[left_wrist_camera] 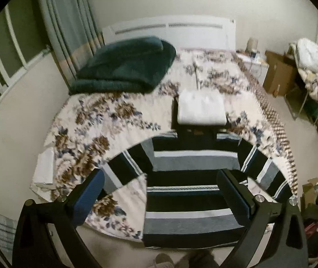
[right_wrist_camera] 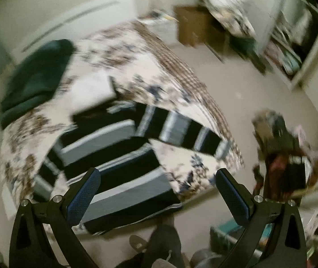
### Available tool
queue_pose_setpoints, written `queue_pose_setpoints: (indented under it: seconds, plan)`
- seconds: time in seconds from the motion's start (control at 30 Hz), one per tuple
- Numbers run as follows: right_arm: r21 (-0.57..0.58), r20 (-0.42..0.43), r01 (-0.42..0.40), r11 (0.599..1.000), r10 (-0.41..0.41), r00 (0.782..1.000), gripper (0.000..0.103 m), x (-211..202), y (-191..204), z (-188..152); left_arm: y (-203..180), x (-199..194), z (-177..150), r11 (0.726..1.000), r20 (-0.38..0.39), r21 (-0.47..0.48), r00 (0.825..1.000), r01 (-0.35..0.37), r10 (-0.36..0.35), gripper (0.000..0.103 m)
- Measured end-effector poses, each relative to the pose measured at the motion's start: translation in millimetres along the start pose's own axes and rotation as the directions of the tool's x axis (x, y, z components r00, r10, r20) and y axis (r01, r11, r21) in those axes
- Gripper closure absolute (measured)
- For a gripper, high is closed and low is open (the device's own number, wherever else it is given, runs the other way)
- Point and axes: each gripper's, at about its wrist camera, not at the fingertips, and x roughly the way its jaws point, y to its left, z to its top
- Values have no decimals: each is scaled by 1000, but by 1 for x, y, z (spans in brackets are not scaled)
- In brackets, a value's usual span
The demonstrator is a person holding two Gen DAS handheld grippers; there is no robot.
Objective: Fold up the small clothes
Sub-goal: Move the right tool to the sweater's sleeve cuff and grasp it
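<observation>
Striped sweater (left_wrist_camera: 190, 192) spread flat on the flowery bed cover (left_wrist_camera: 92, 120), at the near edge of the bed, sleeves out to both sides. Body of it running long from the near hem up toward the white headboard (left_wrist_camera: 170, 31), where a white folded pile (left_wrist_camera: 200, 109) sits on something dark just past the collar end. Big green blanket (left_wrist_camera: 123, 64) well apart, up at the far left. Left tongs (left_wrist_camera: 159, 201) wide apart, holding nothing, hanging right over the middle of the sweater, with the hem just below the tips. Right tongs (right_wrist_camera: 156, 198) also wide apart and holding nothing, over the near right corner, in a blurry picture. Right sleeve (right_wrist_camera: 181, 131) sticking out toward the right edge of the bed, so probably closer to the right tongs; left sleeve (left_wrist_camera: 118, 169) closer to the left ones. Likely next: one sleeve each, folded in across the body.
</observation>
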Motion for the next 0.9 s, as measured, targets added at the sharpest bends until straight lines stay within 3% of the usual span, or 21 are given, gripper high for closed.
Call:
queue_pose_setpoints:
  seconds: [0.23,0.33,0.43,0.5,0.6,0.63,0.7,0.77,0.9]
  plan:
    - [174,-145,29,984,-4,989,0,195,-104,19,-69,122,-13,999,-110,21,993,-35,37,0]
    - [265,-212,73,962,-16,977,0,265,-148,17,-96,175,-24,998,-163,42,985,-53,59,0]
    - [389,-265,111,914,-5,964,0,327,-196,11,-119,228,-38,996,-223,44,971,-79,87,0]
    - [468,-286,141,872,-2,958,0,361,-229,4,-131,261,-47,995,-251,35,963,-97,103,0]
    - [609,-315,196,769,7,949,4,403,-281,-17,-144,306,-60,994,-301,10,947,-113,111,0]
    - [662,-326,219,717,12,945,4,417,-300,-26,-146,318,-64,993,-316,2,942,-115,109,0]
    - [730,-312,218,648,32,950,8,438,-323,-37,-152,344,-72,993,-340,-10,934,-119,109,0]
    - [785,-286,205,584,50,957,17,458,-343,-47,-157,366,-78,993,-358,-15,927,-121,107,0]
    - [840,-219,153,521,67,973,24,486,-357,-52,-152,401,-80,989,-361,-1,923,-147,137,0]
